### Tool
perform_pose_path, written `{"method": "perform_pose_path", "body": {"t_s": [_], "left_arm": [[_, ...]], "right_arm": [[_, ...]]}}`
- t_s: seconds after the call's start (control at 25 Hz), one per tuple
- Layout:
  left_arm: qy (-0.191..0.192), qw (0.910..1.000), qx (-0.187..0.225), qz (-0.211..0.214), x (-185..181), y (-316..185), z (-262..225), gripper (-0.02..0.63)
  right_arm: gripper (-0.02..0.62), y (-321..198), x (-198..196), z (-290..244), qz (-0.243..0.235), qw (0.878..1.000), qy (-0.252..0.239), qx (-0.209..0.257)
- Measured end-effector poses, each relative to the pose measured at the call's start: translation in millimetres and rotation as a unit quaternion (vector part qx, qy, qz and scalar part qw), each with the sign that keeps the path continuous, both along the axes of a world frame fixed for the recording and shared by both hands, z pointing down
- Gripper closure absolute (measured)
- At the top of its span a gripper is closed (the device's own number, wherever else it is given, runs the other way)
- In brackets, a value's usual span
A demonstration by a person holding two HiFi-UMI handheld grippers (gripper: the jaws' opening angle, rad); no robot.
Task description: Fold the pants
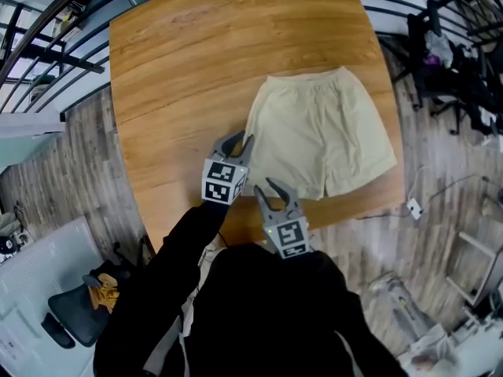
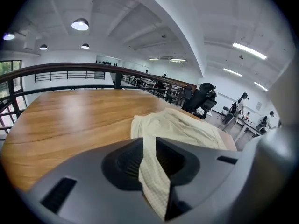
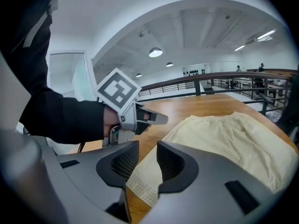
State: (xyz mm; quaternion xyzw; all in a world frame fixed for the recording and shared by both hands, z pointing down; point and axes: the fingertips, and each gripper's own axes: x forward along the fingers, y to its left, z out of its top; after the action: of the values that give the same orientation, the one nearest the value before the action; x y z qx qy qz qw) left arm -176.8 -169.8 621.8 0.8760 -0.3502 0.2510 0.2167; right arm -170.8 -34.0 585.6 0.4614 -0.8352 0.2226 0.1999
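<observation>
Pale yellow shorts point(image 1: 322, 132) lie flat on the round wooden table point(image 1: 196, 53), waistband away from me and leg hems toward me. My left gripper point(image 1: 234, 142) hovers at the shorts' left edge, jaws apart; in the left gripper view the cloth point(image 2: 182, 127) shows through the gap of that gripper point(image 2: 149, 146), with nothing pressed. My right gripper point(image 1: 273, 188) stands at the near hem corner, also open. The right gripper view shows the hem corner point(image 3: 140, 185) below its jaws point(image 3: 148, 150), and the left gripper point(image 3: 140, 118) just beyond.
The table's near edge point(image 1: 236, 234) runs right under both grippers. A dark railing point(image 1: 47, 30) curves round the far left. A black chair point(image 1: 71, 312) stands on the wood floor at lower left, and dark clutter point(image 1: 456, 61) at the right.
</observation>
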Motion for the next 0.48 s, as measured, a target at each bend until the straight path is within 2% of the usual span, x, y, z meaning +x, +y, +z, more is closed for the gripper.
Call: {"method": "perform_pose_path", "body": {"t_s": [0.28, 0.48], "left_arm": [[-0.012, 0.9991, -0.038, 0.01, 4.4, -34.0, 32.0, 0.523], [-0.03, 0.9977, -0.06, 0.008, 5.9, -41.6, 58.6, 0.523]], "right_arm": [[0.451, 10.7, -33.8, 28.6, -0.049, 0.998, 0.038, -0.033], [0.44, 24.6, -49.6, 61.5, -0.056, 0.996, 0.056, -0.044]]}}
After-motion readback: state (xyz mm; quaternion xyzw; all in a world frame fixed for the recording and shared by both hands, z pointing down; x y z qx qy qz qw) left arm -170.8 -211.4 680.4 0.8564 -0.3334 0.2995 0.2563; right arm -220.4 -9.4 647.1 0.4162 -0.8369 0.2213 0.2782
